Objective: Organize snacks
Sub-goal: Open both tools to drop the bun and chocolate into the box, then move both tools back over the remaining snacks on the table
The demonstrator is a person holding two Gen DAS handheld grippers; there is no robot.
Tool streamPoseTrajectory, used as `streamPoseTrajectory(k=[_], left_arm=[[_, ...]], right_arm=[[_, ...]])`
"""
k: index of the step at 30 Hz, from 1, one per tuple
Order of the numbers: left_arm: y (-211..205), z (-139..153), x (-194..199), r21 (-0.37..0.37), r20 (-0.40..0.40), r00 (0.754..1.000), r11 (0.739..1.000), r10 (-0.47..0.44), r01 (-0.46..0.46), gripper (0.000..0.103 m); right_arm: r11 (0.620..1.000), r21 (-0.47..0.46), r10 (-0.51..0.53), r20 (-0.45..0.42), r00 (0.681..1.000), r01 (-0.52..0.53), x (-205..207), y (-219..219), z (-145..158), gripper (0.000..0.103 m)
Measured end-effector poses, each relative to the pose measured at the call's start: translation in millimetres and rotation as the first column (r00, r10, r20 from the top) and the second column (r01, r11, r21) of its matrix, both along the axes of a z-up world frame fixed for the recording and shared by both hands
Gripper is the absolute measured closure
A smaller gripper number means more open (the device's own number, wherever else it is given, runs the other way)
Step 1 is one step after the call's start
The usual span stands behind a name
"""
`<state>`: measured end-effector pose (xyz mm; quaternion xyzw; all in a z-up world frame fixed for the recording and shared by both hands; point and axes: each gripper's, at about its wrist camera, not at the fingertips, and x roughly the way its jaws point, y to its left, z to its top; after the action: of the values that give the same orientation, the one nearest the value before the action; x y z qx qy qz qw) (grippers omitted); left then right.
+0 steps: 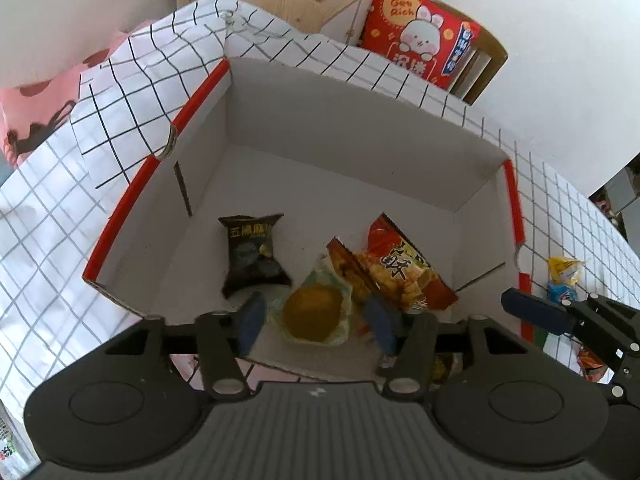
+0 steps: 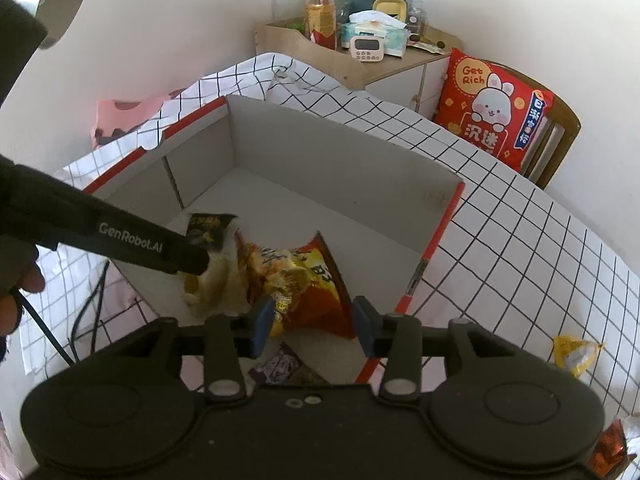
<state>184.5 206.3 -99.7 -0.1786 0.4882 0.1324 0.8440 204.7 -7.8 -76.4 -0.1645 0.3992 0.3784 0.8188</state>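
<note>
A white cardboard box [image 1: 340, 168] with red rims sits on the checked cloth; it also shows in the right wrist view [image 2: 320, 168]. Inside lie a black snack packet [image 1: 254, 256], a clear-wrapped yellow pastry [image 1: 314, 310] and a red-orange snack bag [image 1: 400, 270]. My left gripper [image 1: 316, 322] is open above the pastry, holding nothing. My right gripper [image 2: 314, 326] is open over the box's near edge, just above the red-orange bag [image 2: 304, 280]. The left gripper's arm [image 2: 120, 240] partly hides the black packet [image 2: 208, 228]. A purple packet [image 2: 280, 368] lies below my right gripper.
A yellow packet [image 2: 576, 354] and a blue one [image 1: 562, 292] lie on the cloth right of the box. An orange packet [image 2: 610, 446] is at the lower right. A wooden cabinet [image 2: 352, 64] with clutter and a red cushion [image 2: 496, 108] on a chair stand behind.
</note>
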Motion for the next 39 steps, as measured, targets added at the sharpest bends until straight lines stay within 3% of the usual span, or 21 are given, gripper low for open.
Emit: streamPoseTrajectory(k=[9,24,31,35,37,39], left_arm=[[-33.4,25.8,-25.6,0.075,0.088,0.994,0.996,-0.062,0.055,0.040],[-114.6,65.2,-58.3,0.166,0.231,0.953,0.973,-0.196,0.160,0.031],[-159.1,64.4,-59.0,0.153,0.260,0.924,0.956,-0.282,0.249,0.018],[-184.3,57.8,-54.8,0.151,0.259,0.910,0.944,-0.324,0.294,0.016],[-194.2,53.3,-51.3,0.132,0.256,0.907,0.942,-0.333,0.308,0.003],[-203.2,48.6,-44.8,0.083,0.267,0.904,0.943,-0.333,0.322,0.000]], right_arm=[[0.992,0.115,-0.045,-0.017,0.999,0.047,-11.1,-38.0,25.4,0.039],[0.950,0.265,-0.169,-0.011,0.986,0.166,-35.4,-128.1,58.3,0.017],[0.927,0.271,-0.269,0.005,0.963,0.258,-43.6,-181.8,57.8,0.007],[0.912,0.270,-0.321,-0.001,0.947,0.309,-45.8,-212.5,53.4,0.005],[0.905,0.266,-0.345,-0.002,0.939,0.333,-46.5,-228.1,49.6,0.005],[0.899,0.258,-0.366,-0.004,0.931,0.354,-47.1,-243.0,45.6,0.005]])
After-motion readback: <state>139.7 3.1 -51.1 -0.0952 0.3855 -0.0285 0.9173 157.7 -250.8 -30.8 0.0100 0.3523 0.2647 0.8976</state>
